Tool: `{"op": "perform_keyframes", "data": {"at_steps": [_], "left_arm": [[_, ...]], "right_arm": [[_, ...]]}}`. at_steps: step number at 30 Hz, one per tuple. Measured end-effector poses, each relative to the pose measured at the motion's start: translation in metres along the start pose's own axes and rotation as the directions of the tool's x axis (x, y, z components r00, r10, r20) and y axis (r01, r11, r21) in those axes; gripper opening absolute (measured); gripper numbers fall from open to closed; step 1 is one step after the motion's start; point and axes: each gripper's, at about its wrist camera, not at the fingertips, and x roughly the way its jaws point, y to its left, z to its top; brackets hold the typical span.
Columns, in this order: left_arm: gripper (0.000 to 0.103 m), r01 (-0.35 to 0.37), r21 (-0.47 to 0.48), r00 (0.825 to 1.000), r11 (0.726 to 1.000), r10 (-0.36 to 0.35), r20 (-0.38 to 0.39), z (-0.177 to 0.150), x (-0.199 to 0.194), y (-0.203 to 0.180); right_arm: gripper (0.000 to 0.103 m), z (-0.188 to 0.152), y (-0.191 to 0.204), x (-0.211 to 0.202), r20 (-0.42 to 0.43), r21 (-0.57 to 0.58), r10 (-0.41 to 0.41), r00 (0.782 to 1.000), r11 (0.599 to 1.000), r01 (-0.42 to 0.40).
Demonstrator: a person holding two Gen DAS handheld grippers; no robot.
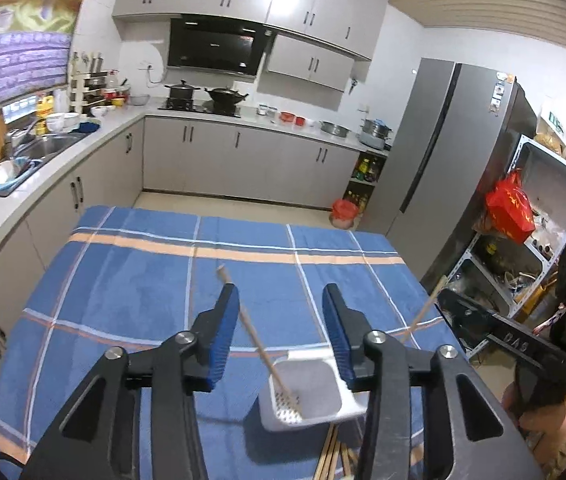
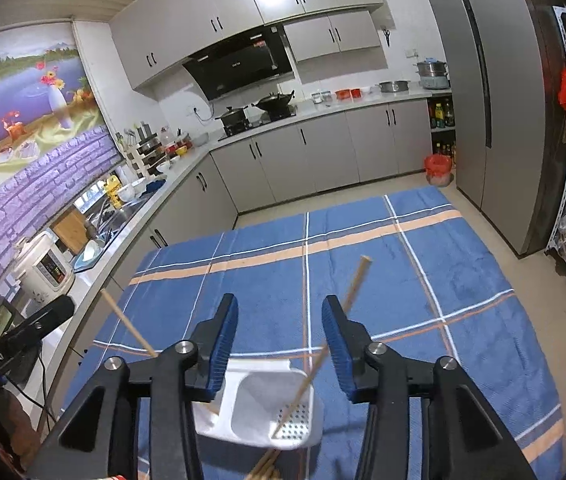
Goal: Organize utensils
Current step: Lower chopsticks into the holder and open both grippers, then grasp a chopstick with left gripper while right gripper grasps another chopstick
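Observation:
A white utensil holder [image 1: 307,394] with a perforated bottom stands on the blue plaid tablecloth [image 1: 143,280]; it also shows in the right wrist view [image 2: 267,408]. One wooden chopstick [image 1: 255,340] leans inside it, seen again in the right wrist view [image 2: 323,352]. My left gripper [image 1: 281,332] is open just above the holder, its jaws wide apart around the chopstick without touching it. My right gripper [image 2: 279,332] is open above the holder too. A second chopstick [image 2: 127,326] [image 1: 423,312] shows beside each gripper. More chopsticks [image 1: 333,458] [image 2: 265,466] lie below the holder.
The table stands in a kitchen with grey cabinets [image 1: 243,156], a stove with pots [image 1: 203,100] and a sink [image 1: 47,146] on the left counter. A grey fridge [image 1: 443,152] and a cluttered metal shelf [image 1: 539,216] stand right. A rice cooker [image 2: 45,266] sits on the counter.

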Motion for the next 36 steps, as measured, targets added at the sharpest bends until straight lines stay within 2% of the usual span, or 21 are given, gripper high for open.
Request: {"op": "perform_keyframes", "data": {"at_steps": [5,8,14,18,20,22,24,27,33,36], "left_arm": [[0.044,-0.024,-0.006,0.997,1.0,0.024,-0.071,-0.039,-0.023,0.004],[0.044,-0.03,-0.005,0.989,1.0,0.029,-0.147,-0.071,-0.023,0.006],[0.044,0.004,0.011,0.94,1.0,0.0,-0.34,-0.149,-0.008,-0.001],[0.044,0.034,0.04,0.914,0.999,-0.015,-0.405,-0.186,-0.003,-0.008],[0.04,0.042,0.051,0.907,0.998,-0.016,-0.422,-0.197,0.0,-0.009],[0.032,0.059,0.057,0.891,0.997,-0.027,-0.453,-0.208,0.006,-0.01],[0.028,0.071,0.063,0.88,0.996,-0.033,-0.473,-0.216,0.01,-0.012],[0.018,0.076,0.093,0.866,0.993,-0.019,-0.5,-0.227,0.017,-0.015],[0.014,0.095,0.128,0.87,0.987,-0.02,-0.492,-0.228,0.019,-0.018],[0.013,0.108,0.112,0.866,0.988,-0.038,-0.499,-0.225,0.023,-0.017]], "right_arm": [[0.052,-0.033,-0.024,-0.022,-0.069,0.016,-0.014,0.998,1.0,0.015],[0.052,-0.069,-0.046,-0.029,-0.162,0.019,-0.039,0.986,0.999,0.043],[0.052,-0.14,-0.069,-0.04,-0.343,0.002,-0.052,0.938,0.998,0.056],[0.052,-0.172,-0.065,-0.049,-0.392,-0.016,-0.027,0.919,1.0,0.022],[0.052,-0.187,-0.057,-0.051,-0.415,-0.042,-0.011,0.91,0.999,-0.007],[0.051,-0.199,-0.046,-0.051,-0.427,-0.071,-0.003,0.904,0.997,-0.03],[0.036,-0.211,-0.035,-0.047,-0.446,-0.104,-0.003,0.895,0.993,-0.048],[0.027,-0.222,-0.024,-0.041,-0.461,-0.14,-0.017,0.887,0.989,-0.054],[0.021,-0.227,-0.02,-0.033,-0.455,-0.183,-0.053,0.889,0.982,-0.036],[0.018,-0.225,-0.017,-0.028,-0.453,-0.198,-0.065,0.889,0.98,-0.029]]}}
